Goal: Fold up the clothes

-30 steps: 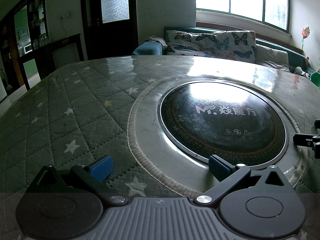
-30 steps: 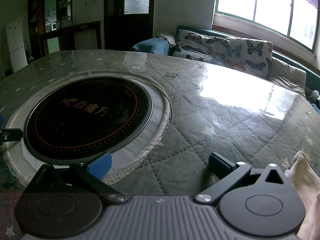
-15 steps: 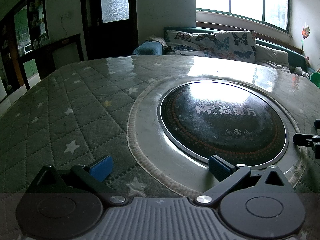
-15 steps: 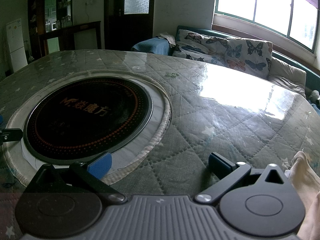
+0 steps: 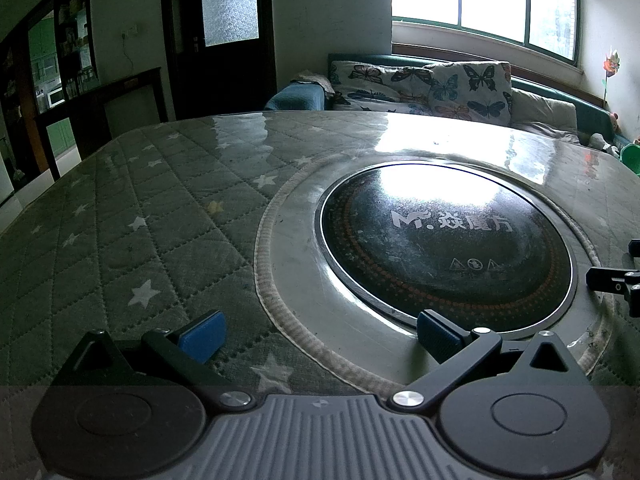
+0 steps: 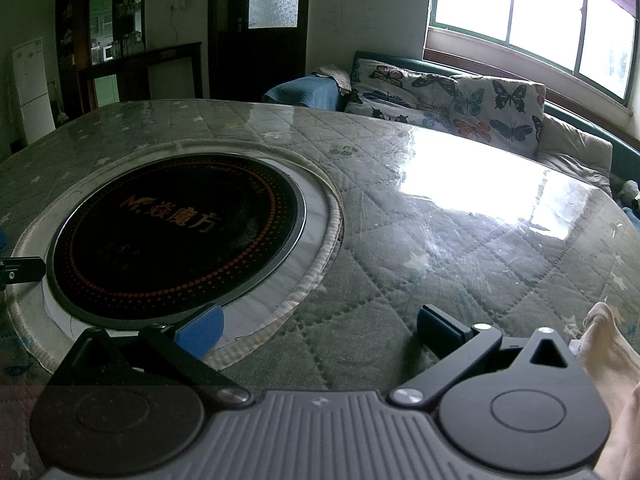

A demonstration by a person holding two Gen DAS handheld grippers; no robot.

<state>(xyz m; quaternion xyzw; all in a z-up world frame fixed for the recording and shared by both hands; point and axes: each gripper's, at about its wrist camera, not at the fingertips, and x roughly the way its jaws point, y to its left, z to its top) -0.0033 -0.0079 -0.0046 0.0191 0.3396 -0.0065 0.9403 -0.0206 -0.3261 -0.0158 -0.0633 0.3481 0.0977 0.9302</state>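
A pale cream garment [image 6: 604, 344] shows only as a small bunched piece at the lower right edge of the right wrist view, just right of my right gripper [image 6: 318, 330]. That gripper stands open and holds nothing, low over the table. My left gripper [image 5: 318, 334] is open too, with nothing between its blue pads, over the edge of the round hob. The right gripper's finger [image 5: 612, 280] pokes in at the right edge of the left wrist view. The left gripper's finger [image 6: 22, 270] shows at the left edge of the right wrist view.
A green quilted star-pattern cover under clear glossy film tops the table [image 5: 132, 248]. A round black induction hob [image 5: 444, 248] with a pale ring sits in its middle. Beyond the far edge stand a sofa with butterfly cushions [image 5: 432, 84], a dark door and a white fridge [image 6: 34, 88].
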